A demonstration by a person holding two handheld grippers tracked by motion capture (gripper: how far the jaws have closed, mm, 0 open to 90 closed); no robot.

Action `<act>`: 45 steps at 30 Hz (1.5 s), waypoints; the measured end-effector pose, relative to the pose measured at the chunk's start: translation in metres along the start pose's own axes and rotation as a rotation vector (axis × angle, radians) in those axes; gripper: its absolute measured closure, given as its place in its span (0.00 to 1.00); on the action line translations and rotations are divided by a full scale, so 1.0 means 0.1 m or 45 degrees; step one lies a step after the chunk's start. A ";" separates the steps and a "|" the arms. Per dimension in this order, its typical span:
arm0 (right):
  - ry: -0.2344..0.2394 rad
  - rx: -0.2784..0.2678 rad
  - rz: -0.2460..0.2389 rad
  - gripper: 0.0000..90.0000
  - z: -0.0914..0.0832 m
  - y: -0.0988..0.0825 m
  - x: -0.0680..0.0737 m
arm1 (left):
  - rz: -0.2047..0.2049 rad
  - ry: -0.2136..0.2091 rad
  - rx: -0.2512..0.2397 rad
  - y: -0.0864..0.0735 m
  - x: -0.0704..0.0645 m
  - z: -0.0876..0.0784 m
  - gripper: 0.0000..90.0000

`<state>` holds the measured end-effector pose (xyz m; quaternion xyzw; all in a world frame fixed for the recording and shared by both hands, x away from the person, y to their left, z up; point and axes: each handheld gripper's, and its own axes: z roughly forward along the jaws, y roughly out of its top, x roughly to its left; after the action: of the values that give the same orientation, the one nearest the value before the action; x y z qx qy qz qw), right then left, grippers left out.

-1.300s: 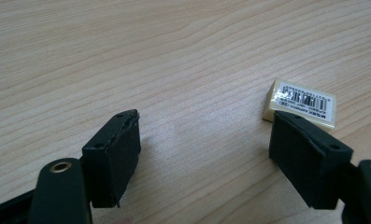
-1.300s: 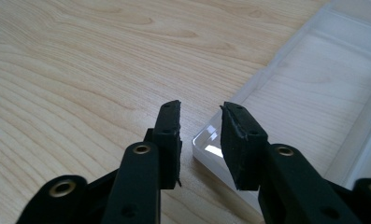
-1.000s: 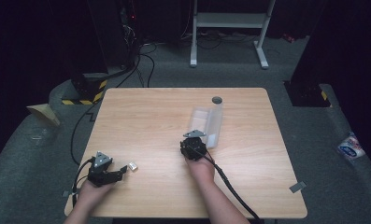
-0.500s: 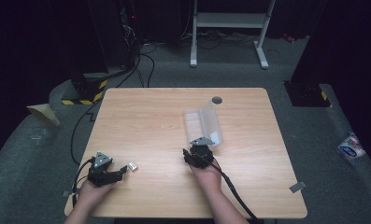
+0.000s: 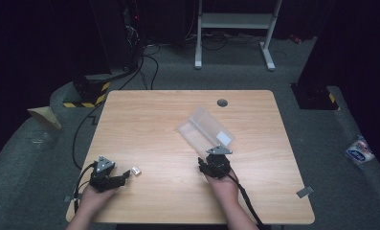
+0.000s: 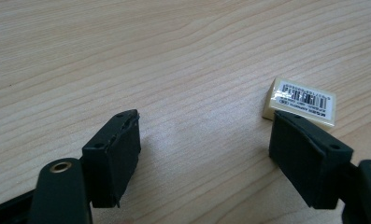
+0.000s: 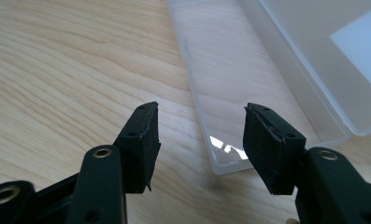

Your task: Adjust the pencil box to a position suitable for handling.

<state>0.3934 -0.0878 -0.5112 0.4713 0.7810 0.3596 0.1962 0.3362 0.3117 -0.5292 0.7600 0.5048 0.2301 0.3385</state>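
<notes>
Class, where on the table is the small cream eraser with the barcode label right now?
In the high view, the small cream eraser lies near the wooden table's front-left corner, just right of the left claw.

The high view looks forward and down over the whole table (image 5: 144, 115). Each gripper view sits low and close behind its jaws: left faces the eraser (image 6: 302, 100), right the box (image 7: 248, 79), both seen from above too.
</notes>
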 end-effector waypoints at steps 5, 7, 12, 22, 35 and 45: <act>-0.016 -0.006 0.007 0.49 -0.10 -0.04 -0.09 | -0.001 -0.001 -0.001 0.00 0.00 0.00 0.28; -0.024 -0.018 0.012 0.48 -0.14 -0.04 -0.13 | 0.003 -0.001 0.000 0.00 0.00 0.00 0.28; -0.052 -0.073 0.068 0.50 -0.27 -0.08 -0.27 | 0.006 0.001 0.000 0.00 0.00 0.00 0.28; -0.128 -0.066 0.142 0.65 -0.20 -0.01 -0.54 | 0.000 -0.001 0.000 0.00 0.00 0.00 0.28; -0.158 -0.024 0.161 0.76 -0.07 -0.04 -0.61 | 0.000 -0.002 0.000 0.00 0.00 0.00 0.28; -0.191 -0.025 0.200 0.73 -0.01 0.03 -0.82 | -0.003 -0.003 0.000 0.00 0.00 0.00 0.28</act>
<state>0.4338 -0.1590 -0.5105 0.5547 0.7213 0.3452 0.2299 0.3360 0.3121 -0.5293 0.7597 0.5054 0.2289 0.3393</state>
